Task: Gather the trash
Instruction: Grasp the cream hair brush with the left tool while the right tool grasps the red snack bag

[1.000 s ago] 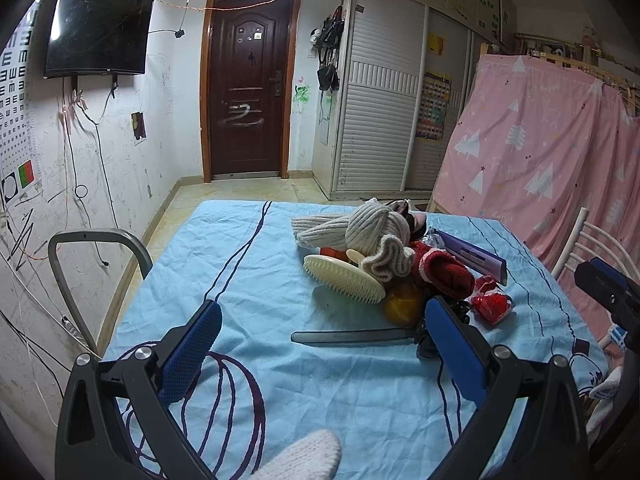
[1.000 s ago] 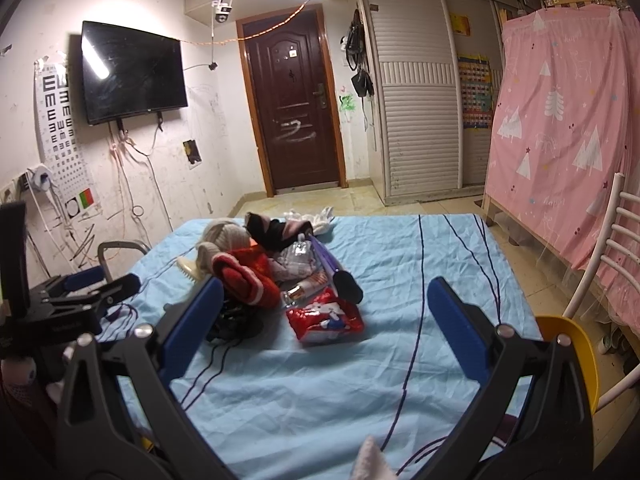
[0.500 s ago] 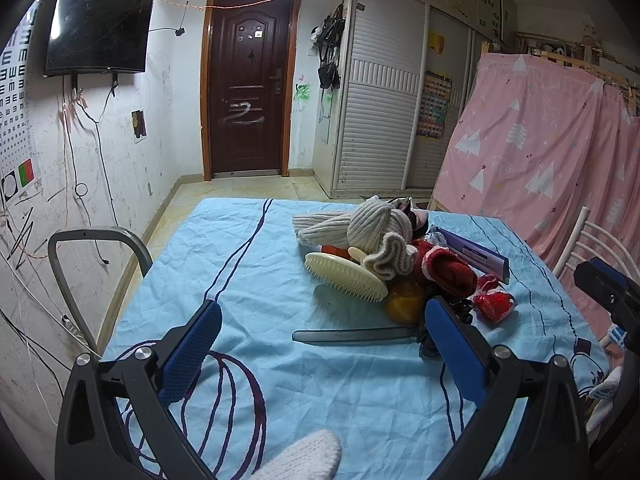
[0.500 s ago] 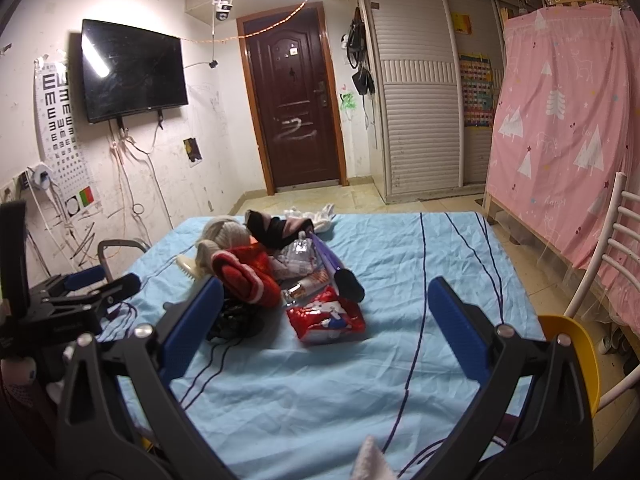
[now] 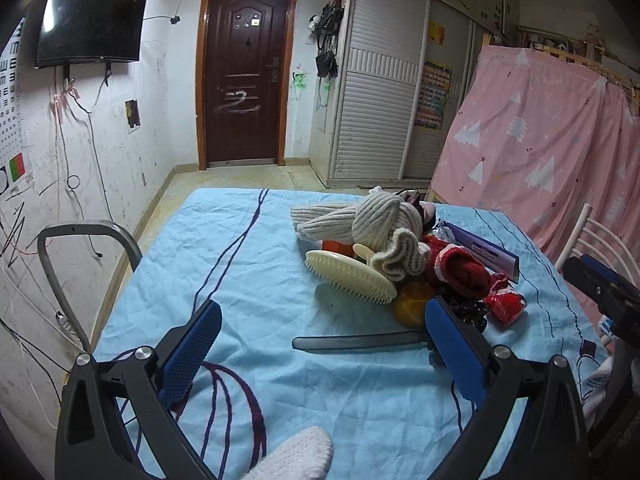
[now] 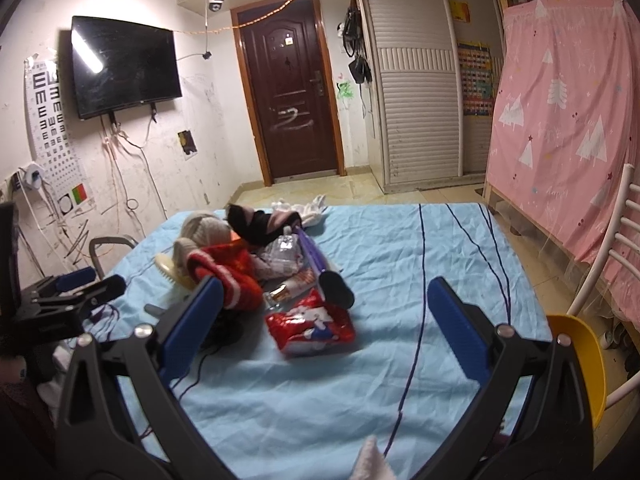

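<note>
On the blue-sheeted table (image 6: 400,272) a heap of stuff sits left of centre: cream knit hat (image 5: 384,220), red sock (image 6: 228,276), cream brush (image 5: 348,276), grey comb (image 5: 356,342). Nearest the right gripper (image 6: 324,324) lies the red snack wrapper (image 6: 310,328), the obvious trash, w/ more clear packets (image 6: 284,256) behind. Both right and left gripper (image 5: 320,354) hover spread wide, holding nothing. Looks like nothing's collected yet; no bin in sight

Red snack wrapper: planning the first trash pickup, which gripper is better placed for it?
Right. The red snack wrapper lies just ahead between the right gripper's open fingers; the left gripper faces the gray comb.
</note>
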